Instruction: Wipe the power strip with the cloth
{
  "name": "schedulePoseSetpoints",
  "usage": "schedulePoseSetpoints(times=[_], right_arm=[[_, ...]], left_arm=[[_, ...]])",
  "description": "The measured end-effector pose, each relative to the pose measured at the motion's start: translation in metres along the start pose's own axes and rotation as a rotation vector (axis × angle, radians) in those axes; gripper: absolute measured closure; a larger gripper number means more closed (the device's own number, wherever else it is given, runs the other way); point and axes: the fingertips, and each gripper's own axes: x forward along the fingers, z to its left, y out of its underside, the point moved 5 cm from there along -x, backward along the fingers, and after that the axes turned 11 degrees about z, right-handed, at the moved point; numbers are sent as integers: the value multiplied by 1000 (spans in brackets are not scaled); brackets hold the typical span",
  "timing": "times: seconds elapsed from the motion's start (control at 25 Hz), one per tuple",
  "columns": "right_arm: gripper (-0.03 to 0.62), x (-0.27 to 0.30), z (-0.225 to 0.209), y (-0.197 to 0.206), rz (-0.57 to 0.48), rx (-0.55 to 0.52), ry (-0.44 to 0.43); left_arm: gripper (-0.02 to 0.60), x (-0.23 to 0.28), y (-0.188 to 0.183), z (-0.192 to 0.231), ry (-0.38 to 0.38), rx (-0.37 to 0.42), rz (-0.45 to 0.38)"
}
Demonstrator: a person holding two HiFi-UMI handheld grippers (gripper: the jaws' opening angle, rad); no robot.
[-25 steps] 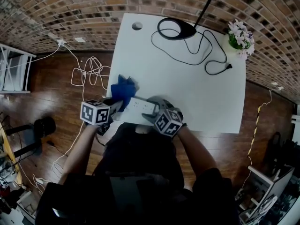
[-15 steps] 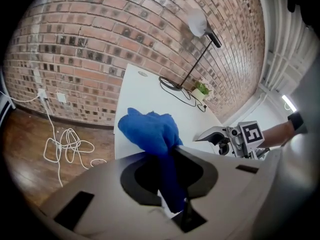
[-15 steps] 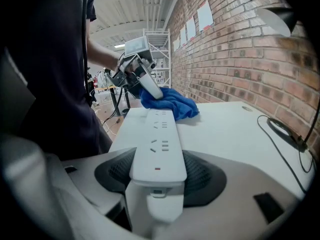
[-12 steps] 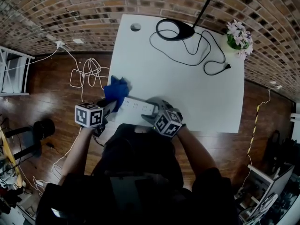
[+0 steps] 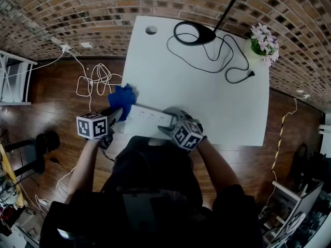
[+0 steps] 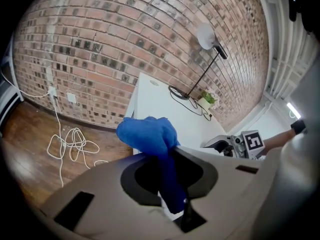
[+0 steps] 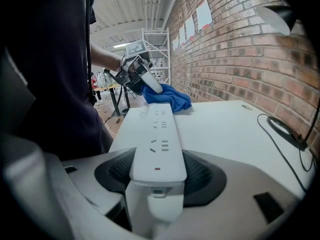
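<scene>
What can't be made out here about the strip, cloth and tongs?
- Cord end of power strip: head view, right tongs cover it.
- Whether cloth touches strip: head view too small; right gripper view, far end foreshortened.
- Tips of left tongs: left gripper view, buried in cloth.

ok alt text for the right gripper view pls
The right gripper clamps the near end of a white power strip on a white table. At its far end the left gripper holds a blue cloth.
</scene>
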Motion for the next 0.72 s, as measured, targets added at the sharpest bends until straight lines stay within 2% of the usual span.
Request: schedulePoseSetpoints(times=[0.28,0.52,0.72], right_arm=[[319,1,0,1,-3,4,5],[319,2,0,2,7,17,9],[322,1,0,0,20,32,12]], left_arm=[[531,-2,-11,-5,29,41,-11],[534,1,-20,-5,19,85,0],[531,-2,-31,-12,48,101,-33]])
